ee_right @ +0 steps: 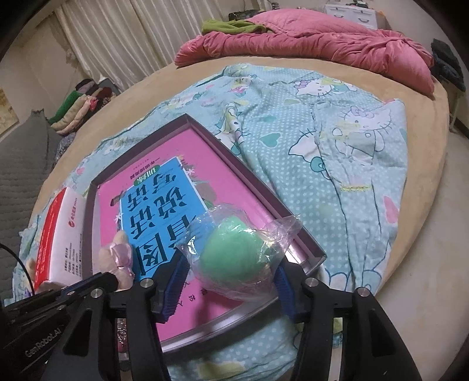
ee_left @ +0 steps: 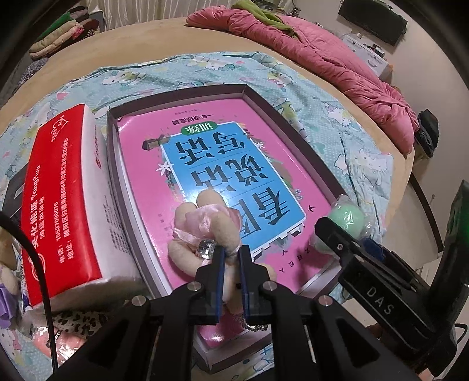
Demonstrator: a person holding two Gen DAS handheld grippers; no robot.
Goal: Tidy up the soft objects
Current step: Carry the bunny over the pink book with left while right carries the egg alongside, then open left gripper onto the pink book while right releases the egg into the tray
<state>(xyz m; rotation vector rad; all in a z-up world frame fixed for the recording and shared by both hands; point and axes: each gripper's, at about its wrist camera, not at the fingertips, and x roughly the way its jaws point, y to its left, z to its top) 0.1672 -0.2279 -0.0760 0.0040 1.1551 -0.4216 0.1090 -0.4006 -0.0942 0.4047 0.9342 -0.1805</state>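
On the bed [ee_right: 422,205], over a pale-blue cartoon-cat sheet [ee_right: 337,152], sits a shallow dark-walled box [ee_left: 258,96] with a pink-and-blue book [ee_left: 234,164] lying flat inside it. At the far left, a red-and-white tissue pack [ee_left: 67,199] lies just beside the box's left wall, tilted up on its near end. Near the left edge, below the pack, part of another plush with a purple ribbon [ee_left: 7,281] shows, mostly hidden.

Over the near part of the book, the left gripper [ee_left: 231,252] has its blue-padded fingers [ee_left: 219,272] drawn close together, clamped on a beige plush toy [ee_left: 202,231] that wears a pink ribbon and a clear gem. The toy touches the book cover.

To the right, the right gripper [ee_right: 231,281] carries a green soft ball [ee_right: 231,258] wrapped in crinkled clear plastic. Its fingers [ee_right: 176,281] stand well apart on either side of the ball; whether the pads press on it cannot be told. The ball hangs over the near right corner of the box.

At the far edge of the bed lies a rumpled pink quilt [ee_right: 322,44] with a green cloth [ee_right: 231,26] on top. Far left, a stack of folded clothes [ee_right: 79,108] rests beside the curtains [ee_right: 132,38].
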